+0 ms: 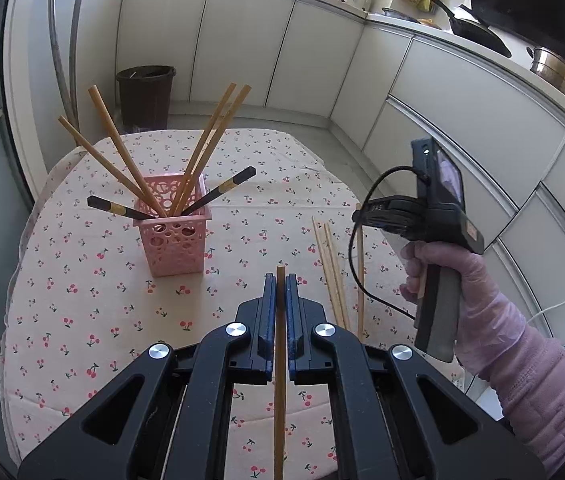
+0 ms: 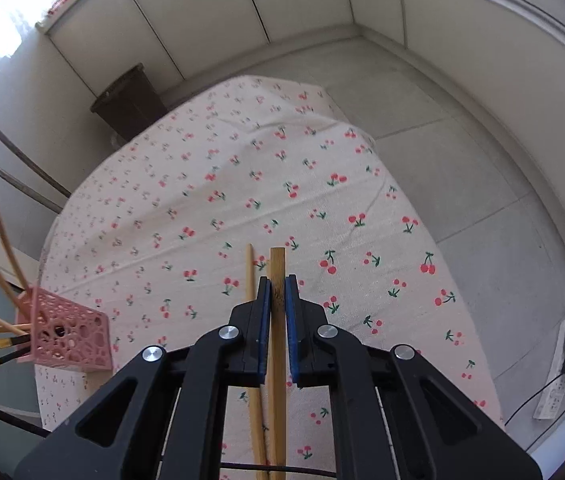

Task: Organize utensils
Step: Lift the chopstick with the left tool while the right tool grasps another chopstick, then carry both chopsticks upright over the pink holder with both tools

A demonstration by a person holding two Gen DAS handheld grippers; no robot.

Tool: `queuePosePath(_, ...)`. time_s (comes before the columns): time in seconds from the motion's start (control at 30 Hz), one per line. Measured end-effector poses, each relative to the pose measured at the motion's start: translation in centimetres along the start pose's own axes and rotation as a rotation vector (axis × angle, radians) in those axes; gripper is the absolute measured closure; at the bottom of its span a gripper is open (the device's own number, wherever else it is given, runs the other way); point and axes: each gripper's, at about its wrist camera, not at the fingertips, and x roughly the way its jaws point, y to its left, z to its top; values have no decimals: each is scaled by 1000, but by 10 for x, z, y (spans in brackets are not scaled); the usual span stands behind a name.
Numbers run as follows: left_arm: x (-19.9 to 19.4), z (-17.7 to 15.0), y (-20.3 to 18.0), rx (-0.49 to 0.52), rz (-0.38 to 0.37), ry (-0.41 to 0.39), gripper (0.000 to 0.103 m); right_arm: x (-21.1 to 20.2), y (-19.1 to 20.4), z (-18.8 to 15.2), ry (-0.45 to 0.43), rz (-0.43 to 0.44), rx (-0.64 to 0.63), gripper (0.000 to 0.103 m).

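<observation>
At a cherry-print tablecloth (image 1: 82,300), the left gripper (image 1: 281,280) clamps a bamboo chopstick (image 1: 280,380) between closed jaws. The right gripper (image 2: 278,284) pinches another chopstick (image 2: 277,264). The pink holder (image 1: 174,236), bristling with chopsticks, stands at ten o'clock of the left gripper; loose chopsticks (image 1: 332,272) lie at two o'clock.

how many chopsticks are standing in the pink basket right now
6 in the pink basket: four bamboo chopsticks, two leaning left and two right, and two black chopsticks, one each side. None seem hidden.
</observation>
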Motion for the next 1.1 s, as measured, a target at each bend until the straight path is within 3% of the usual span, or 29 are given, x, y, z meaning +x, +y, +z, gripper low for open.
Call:
queuePosePath(0.43, -33, 3, -16, 49, 10, -93, 99, -148, 30, -28, -259, 213, -159, 96)
queuePosePath(0.8, -53, 22, -20, 55, 27, -157, 99, -213, 42, -33, -388, 326, -175, 96)
queuePosePath(1.1, -90, 74, -12, 14, 4, -242, 99, -253, 56, -17, -469, 397, -175, 95)
